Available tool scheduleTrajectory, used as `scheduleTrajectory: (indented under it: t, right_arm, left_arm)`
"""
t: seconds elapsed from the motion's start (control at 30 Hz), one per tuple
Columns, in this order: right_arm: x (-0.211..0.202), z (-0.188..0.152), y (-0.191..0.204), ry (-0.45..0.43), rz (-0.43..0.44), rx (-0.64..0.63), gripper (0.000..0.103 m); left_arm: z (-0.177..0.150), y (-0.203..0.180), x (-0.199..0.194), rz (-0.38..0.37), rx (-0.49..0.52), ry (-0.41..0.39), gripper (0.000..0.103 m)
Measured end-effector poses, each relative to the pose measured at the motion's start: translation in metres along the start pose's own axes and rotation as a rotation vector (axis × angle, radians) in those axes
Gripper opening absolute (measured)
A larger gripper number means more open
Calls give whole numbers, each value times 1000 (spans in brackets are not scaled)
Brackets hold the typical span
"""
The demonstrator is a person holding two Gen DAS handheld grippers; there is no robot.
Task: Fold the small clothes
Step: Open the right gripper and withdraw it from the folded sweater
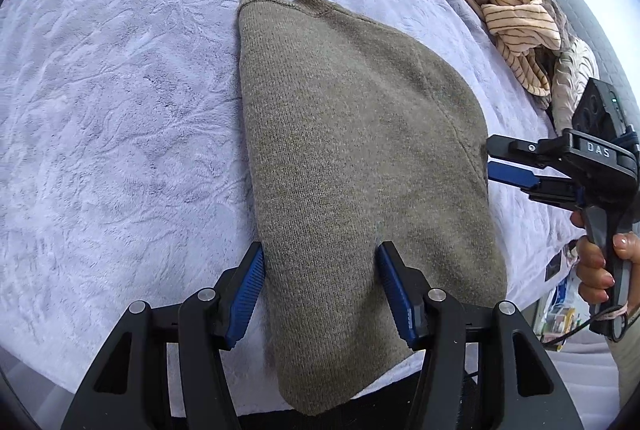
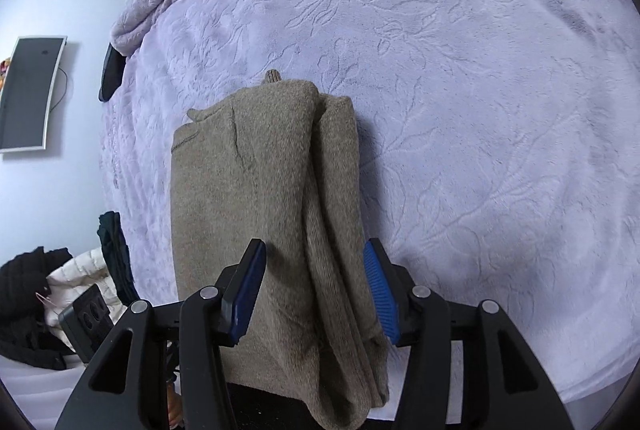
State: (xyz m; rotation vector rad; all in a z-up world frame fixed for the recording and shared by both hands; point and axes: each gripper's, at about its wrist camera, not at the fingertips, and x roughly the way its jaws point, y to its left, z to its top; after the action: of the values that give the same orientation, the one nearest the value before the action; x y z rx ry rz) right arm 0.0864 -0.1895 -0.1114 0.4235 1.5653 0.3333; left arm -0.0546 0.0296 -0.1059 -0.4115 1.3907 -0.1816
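Observation:
A grey-brown knit sweater (image 1: 352, 150) lies folded lengthwise on a lilac bedspread (image 1: 120, 90). My left gripper (image 1: 320, 258) is open, its blue pads astride the sweater's near left part, right at the cloth. My right gripper (image 1: 490, 154) shows at the sweater's right edge, jaws apart. In the right wrist view the sweater (image 2: 256, 198) runs away from me with its folded layers on the right, and the right gripper (image 2: 316, 254) is open astride those layers.
A striped cream garment (image 1: 512, 18) lies crumpled at the bed's far right, next to a patterned cloth (image 1: 568, 78). Black and white clothes (image 2: 48, 290) are piled off the bed's left side. A wall screen (image 2: 28, 94) hangs beyond.

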Motion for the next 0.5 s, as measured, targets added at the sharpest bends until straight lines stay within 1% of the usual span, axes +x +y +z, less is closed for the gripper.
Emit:
scheduleTrajectory:
  t: [0.1,0.13,0.17,0.2,0.23,0.3,0.4,0.47,0.5]
  right_arm:
    - [-5,-9,8,-13,-35,-31,60]
    - [-7,-12,11,-21,-50,-43,60]
    - [-9,-16,14,-29,-64,-56,60]
    - [-11,-20,18,-34,-78,-70,62]
    - [-13,-24,21,-37,-90,-83,68]
    - [-14,-33,26,-40,-108,-106,74]
    - [-15,-48,30,-36,-138,-133,74]
    - [-15,-57,31,-35,-153,-140,74]
    - [-15,-63,32,-32,-160,-146,77]
  left_arm:
    - [-2,-2,-4,19,8,-2,58]
    - [-3,-3,-5,30,15,-5,60]
    - [-4,-5,-7,47,24,-10,67]
    - [-4,-7,-9,66,30,-18,84]
    - [-6,-9,-11,86,39,-31,89]
    - [-8,-11,-13,105,57,-33,89]
    - [-10,-12,-13,116,56,-19,89]
    - [-12,-13,-13,138,57,-10,89]
    - [-13,-13,-12,147,57,-6,89]
